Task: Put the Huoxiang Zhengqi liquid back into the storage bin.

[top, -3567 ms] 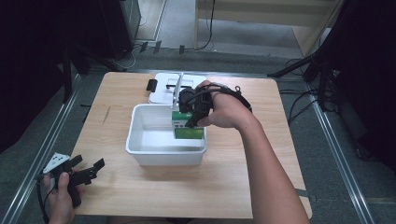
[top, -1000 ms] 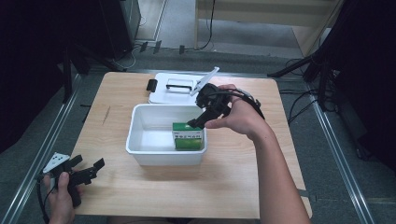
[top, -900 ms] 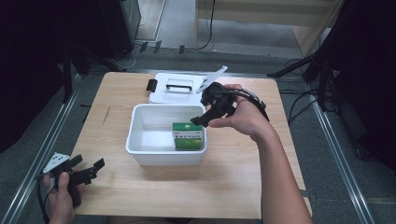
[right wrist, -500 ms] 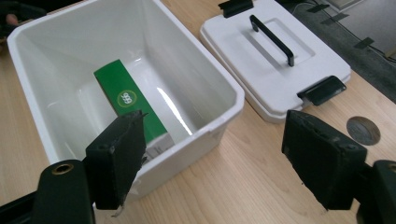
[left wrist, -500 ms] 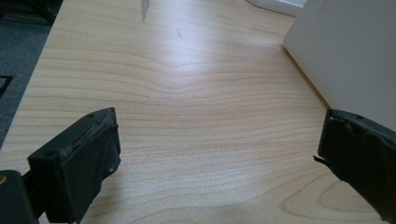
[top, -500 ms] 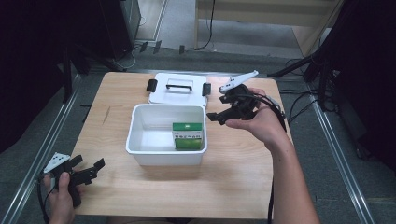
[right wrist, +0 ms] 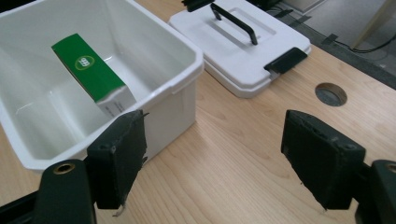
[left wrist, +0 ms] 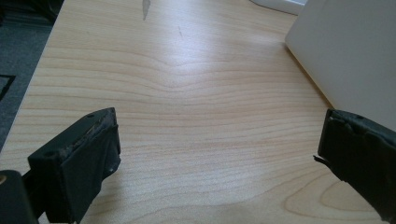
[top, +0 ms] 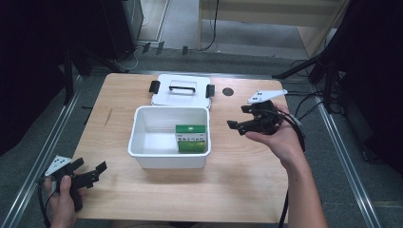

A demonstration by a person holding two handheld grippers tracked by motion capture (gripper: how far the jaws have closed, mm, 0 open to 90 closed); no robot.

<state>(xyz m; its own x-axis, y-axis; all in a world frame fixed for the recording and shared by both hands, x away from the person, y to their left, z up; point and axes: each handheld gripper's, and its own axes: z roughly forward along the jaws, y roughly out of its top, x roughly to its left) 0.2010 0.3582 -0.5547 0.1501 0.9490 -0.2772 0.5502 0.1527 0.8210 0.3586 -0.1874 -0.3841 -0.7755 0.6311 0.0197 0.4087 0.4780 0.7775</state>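
Observation:
A white plastic bin (top: 142, 145) stands mid-table, and a green and white box (top: 191, 137) lies inside it against the right wall. The box (right wrist: 91, 77) leans on the bin's wall (right wrist: 184, 95) in the right gripper view. My right gripper (top: 237, 119) hovers open to the right of the bin, its jaws spread wide with nothing between them (right wrist: 212, 158). My left gripper (top: 90, 170) rests open at the table's front left corner, jaws wide over bare wood (left wrist: 217, 158), with the bin's side (left wrist: 350, 56) to its right.
The bin's white lid (top: 180, 90) with a black handle and black clips lies flat behind the bin; the lid (right wrist: 240, 44) also shows in the right gripper view. A round cable hole (top: 228, 91) is in the tabletop beside it. Metal rails run along both table sides.
The right gripper let go of the green box in the bin, opened, and drew back to the right, clear of the bin. The left gripper stayed put.

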